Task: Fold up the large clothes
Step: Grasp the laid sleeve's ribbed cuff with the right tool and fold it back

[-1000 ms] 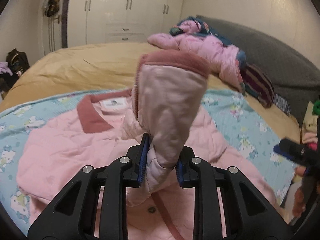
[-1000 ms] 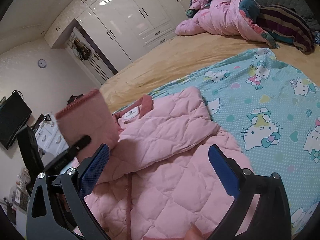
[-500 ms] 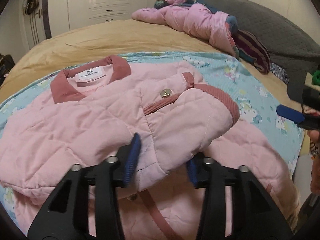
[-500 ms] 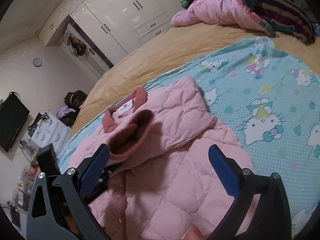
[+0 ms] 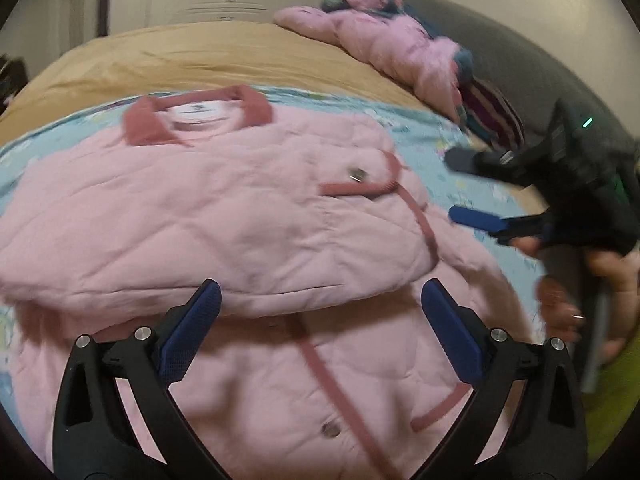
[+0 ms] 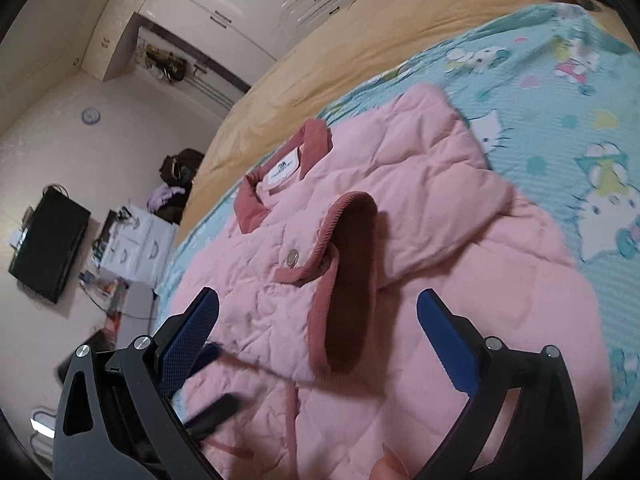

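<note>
Location type: a bedroom in a private home. A large bed (image 5: 208, 54) fills most of both views, covered with a tan sheet and, over it, a turquoise cartoon-cat blanket (image 6: 560, 92). A grey padded headboard (image 5: 532, 76) runs along one side, with crumpled pink bedding (image 5: 384, 40) and a striped pillow (image 5: 494, 114) against it. White built-in wardrobes (image 6: 240, 4) with drawers line the far wall. A round wall clock (image 6: 91, 115), a wall-mounted black television (image 6: 48, 240) and a small white drawer unit (image 6: 140, 248) cluttered with household items stand on the adjoining wall. A dark bag (image 6: 180, 168) and loose clothing lie beside the bed.
</note>
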`<state>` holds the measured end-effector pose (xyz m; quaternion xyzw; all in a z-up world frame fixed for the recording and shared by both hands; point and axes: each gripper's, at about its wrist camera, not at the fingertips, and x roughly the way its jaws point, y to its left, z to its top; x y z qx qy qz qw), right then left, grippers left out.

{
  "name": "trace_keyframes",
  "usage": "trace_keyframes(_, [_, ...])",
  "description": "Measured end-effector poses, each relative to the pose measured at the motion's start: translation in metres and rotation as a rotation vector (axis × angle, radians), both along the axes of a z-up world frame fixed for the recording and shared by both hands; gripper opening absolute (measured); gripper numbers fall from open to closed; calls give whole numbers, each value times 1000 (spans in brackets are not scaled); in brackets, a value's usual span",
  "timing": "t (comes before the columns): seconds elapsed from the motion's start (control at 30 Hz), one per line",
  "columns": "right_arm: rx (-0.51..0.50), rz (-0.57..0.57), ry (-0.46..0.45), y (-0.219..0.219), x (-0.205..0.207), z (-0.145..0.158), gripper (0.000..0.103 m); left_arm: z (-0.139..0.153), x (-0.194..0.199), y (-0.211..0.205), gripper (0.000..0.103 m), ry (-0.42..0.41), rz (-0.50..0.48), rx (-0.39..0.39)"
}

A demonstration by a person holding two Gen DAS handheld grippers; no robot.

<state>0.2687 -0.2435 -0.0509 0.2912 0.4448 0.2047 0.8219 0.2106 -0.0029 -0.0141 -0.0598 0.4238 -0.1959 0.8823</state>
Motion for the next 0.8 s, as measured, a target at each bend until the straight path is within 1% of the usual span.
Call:
trace_keyframes(0.07, [-12, 2, 11, 8, 15, -5, 99, 8, -1, 24, 94, 6, 46, -55])
trace_keyframes(0.1, [-23, 2, 23, 12, 23, -7, 99, 13, 0, 46, 94, 14, 86, -117])
trace_keyframes(0.17, [-36, 6, 36, 18, 34, -11, 99, 18, 0, 72, 94, 30, 151, -178])
trace_keyframes(0.2, [-39, 5, 43, 20, 40, -13, 99, 21, 1, 90, 94, 39, 205, -194])
trace_keyframes(0.27, [-33, 6, 61, 25, 50, -18, 99, 26, 2, 113, 94, 33, 280, -187])
trace_keyframes(0.3, [-35, 7, 75, 28, 54, -21, 99, 29, 2, 129, 94, 18, 330, -169])
trace_keyframes(0.37, [-29, 9, 86, 33, 59, -26, 99, 35, 3, 147, 94, -7, 403, -126])
trace_keyframes(0.43, [-19, 6, 83, 36, 60, -28, 97, 38, 3, 162, 94, -23, 438, -127])
trace_keyframes(0.47, [-14, 8, 74, 38, 60, -28, 91, 39, 4, 168, 94, -24, 453, -126])
trace_keyframes(0.5, [-28, 0, 68, 40, 59, -27, 74, 40, 4, 176, 94, -27, 470, -122])
trace_keyframes(0.53, [-47, -9, 59, 41, 58, -25, 64, 41, 4, 182, 94, -31, 482, -118])
trace_keyframes(0.57, [-57, -22, 46, 41, 58, -23, 58, 42, 5, 187, 94, -34, 493, -113])
trace_keyframes(0.6, [-75, -36, 21, 42, 56, -19, 39, 42, 6, 191, 94, -39, 508, -94])
trace_keyframes(0.63, [-97, -37, -3, 43, 55, -14, 26, 43, 7, 194, 94, -44, 518, -72])
trace_keyframes(0.7, [-166, -19, -95, 51, 50, 3, 20, 44, 7, 202, 94, -64, 548, -19])
trace_keyframes(0.73, [-201, -5, -148, 57, 47, 15, 17, 44, 6, 205, 94, -65, 558, -8])
trace_keyframes(0.8, [-242, 20, -239, 66, 42, 38, 16, 41, 8, 210, 94, -62, 570, -9])
